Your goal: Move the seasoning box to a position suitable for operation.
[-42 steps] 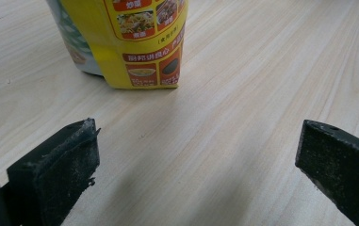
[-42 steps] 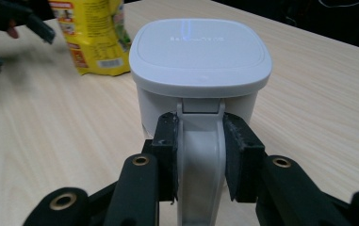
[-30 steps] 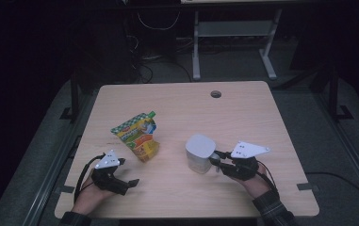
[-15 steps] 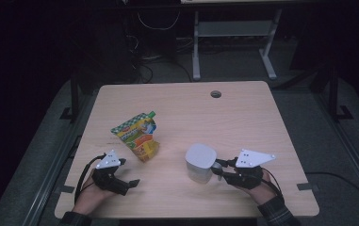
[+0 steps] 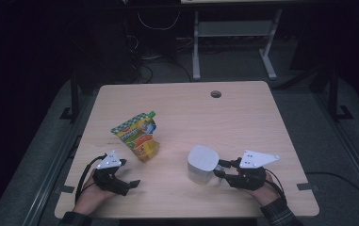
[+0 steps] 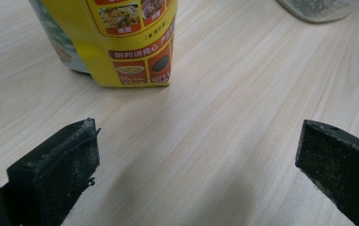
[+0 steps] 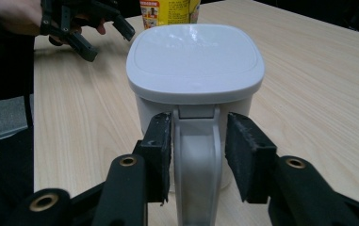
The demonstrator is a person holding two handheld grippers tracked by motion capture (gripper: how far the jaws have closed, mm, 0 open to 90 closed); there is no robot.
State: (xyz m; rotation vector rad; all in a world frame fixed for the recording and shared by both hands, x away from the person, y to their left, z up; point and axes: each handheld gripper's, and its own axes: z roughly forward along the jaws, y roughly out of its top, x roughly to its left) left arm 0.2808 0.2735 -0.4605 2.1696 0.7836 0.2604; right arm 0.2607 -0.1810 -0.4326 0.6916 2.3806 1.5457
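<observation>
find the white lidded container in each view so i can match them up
High view: the white lidded container stands right of centre near the table's front edge, just in front of the right gripper.
Left gripper view: its base is cut off at the top right corner.
Right gripper view: centre, its handle between the jaws.
Shared landmark: the yellow pouch.

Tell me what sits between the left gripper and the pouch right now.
Nothing: in the left gripper view, bare table runs from the open left gripper to the pouch. The high view shows the same gap.
</observation>
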